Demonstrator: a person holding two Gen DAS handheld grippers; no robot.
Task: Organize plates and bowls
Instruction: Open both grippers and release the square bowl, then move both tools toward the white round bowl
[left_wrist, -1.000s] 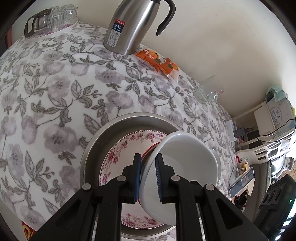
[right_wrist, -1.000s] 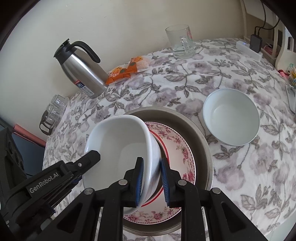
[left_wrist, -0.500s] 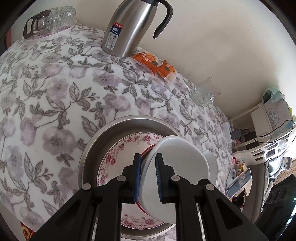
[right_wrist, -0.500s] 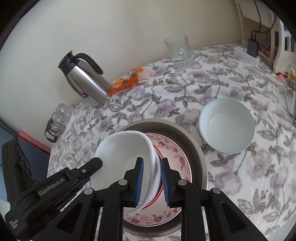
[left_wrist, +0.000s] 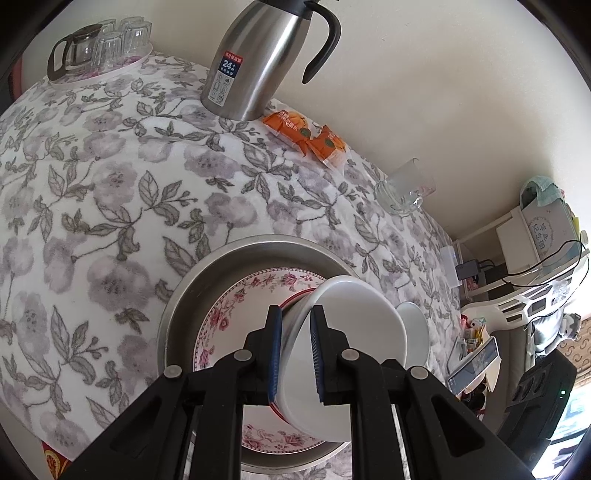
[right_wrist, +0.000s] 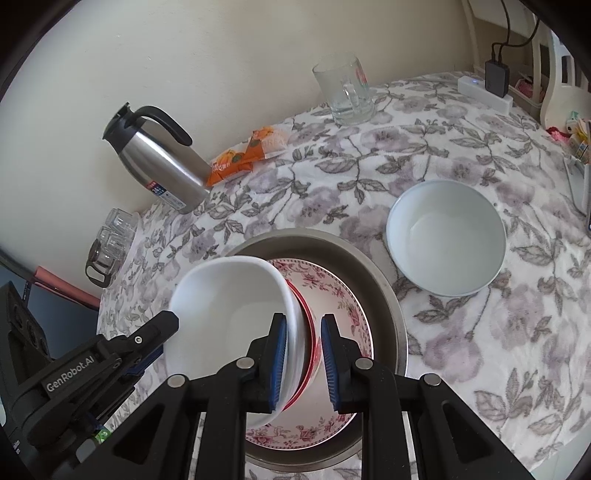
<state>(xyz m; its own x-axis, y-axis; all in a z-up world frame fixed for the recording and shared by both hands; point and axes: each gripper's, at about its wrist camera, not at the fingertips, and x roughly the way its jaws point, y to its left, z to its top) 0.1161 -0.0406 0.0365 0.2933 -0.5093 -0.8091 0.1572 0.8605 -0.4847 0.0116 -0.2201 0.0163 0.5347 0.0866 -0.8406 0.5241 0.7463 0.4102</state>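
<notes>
Left hand-held gripper (left_wrist: 296, 350) and right hand-held gripper (right_wrist: 303, 360): both clamped on white bowl (right_wrist: 229, 306) rim | floral plate (right_wrist: 343, 306) already in metal basin (right_wrist: 373, 269) | second white bowl (right_wrist: 445, 236) left on surface

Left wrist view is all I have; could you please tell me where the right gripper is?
Observer: The right gripper straddles the white bowl at its rim, across the bowl from the left gripper.
Operator: Is anything else between its fingers?
Observer: A red-rimmed bowl lies against the white bowl's outside, between the same fingers; I cannot tell whether the outer pad touches it.
Operator: And the other bowl?
Observer: The second white bowl stands upright and empty on the tablecloth, apart from the steel basin.
</notes>
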